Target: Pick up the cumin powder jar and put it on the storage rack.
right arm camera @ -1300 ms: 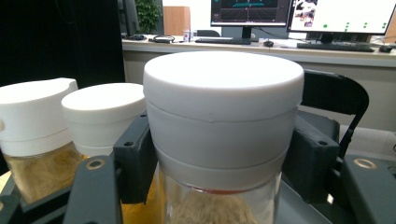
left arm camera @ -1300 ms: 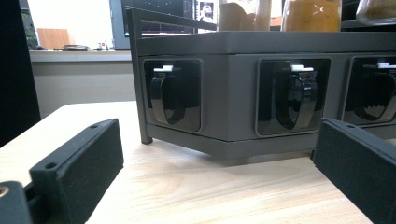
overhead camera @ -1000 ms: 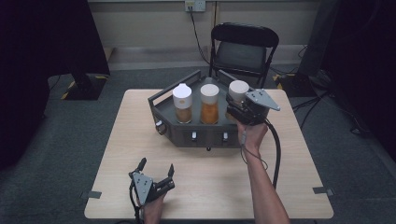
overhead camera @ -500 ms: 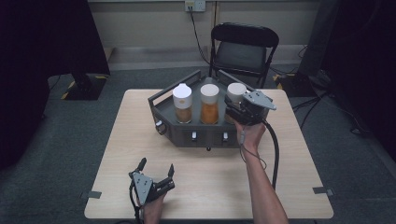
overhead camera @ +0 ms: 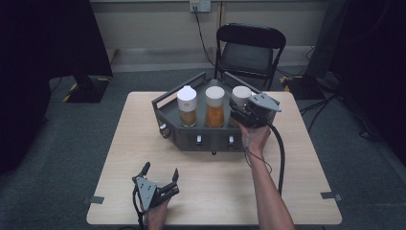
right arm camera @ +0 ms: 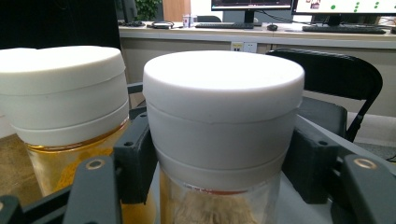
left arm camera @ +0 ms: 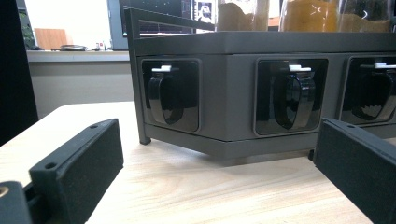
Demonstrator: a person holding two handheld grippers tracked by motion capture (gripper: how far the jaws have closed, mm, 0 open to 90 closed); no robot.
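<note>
A dark grey rack [overhead camera: 191,139] stands mid-table and carries three white-lidded jars. My right gripper [overhead camera: 238,111] reaches in from the rack's right front. It is shut on the rightmost jar [overhead camera: 242,94], just under the lid. In the right gripper view the black pads [right arm camera: 135,158] press both sides of that jar [right arm camera: 223,93], with the middle jar [right arm camera: 63,88] close beside it. My left gripper [overhead camera: 161,170] rests near the table's front edge, open with nothing between its fingers. In the left gripper view its jaws [left arm camera: 219,140] face the rack's front [left arm camera: 229,112].
The left jar [overhead camera: 187,105] holds brown contents and the middle jar [overhead camera: 215,106] holds orange. Black levers [left arm camera: 292,95] sit in the rack's front panels. A folding chair [overhead camera: 249,52] stands behind the table. The right gripper's cable [overhead camera: 280,153] trails over the tabletop.
My right gripper, still shut on the rightmost jar, has edged very slightly to the left. The left gripper has not moved.
</note>
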